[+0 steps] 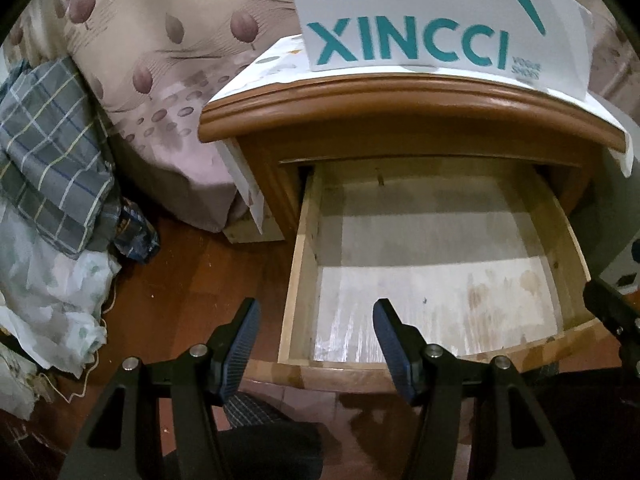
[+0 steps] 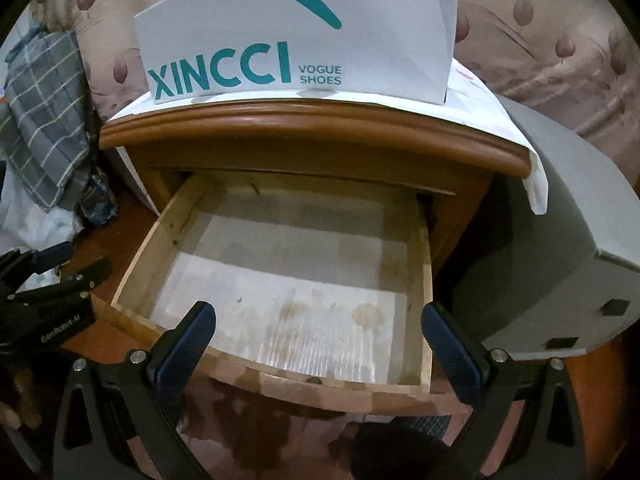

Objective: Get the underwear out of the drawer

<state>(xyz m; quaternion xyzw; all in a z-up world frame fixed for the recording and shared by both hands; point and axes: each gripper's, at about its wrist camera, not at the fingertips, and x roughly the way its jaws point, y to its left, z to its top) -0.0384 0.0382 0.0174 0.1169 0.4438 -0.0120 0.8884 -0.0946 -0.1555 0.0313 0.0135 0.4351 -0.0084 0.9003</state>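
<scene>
The nightstand drawer (image 2: 424, 264) stood pulled out, bare board showing and no underwear visible. Right tongs (image 2: 316, 344) gaped wide over its front edge, gripping nothing. Left tongs (image 1: 316, 344) hung half apart at its left corner, also empty.

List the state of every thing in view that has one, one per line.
drawer: pulled open, nothing visible inside
left gripper: partly open, holding nothing
right gripper: wide open, holding nothing
shoe box: standing on the nightstand
plaid cloth: crumpled
</scene>
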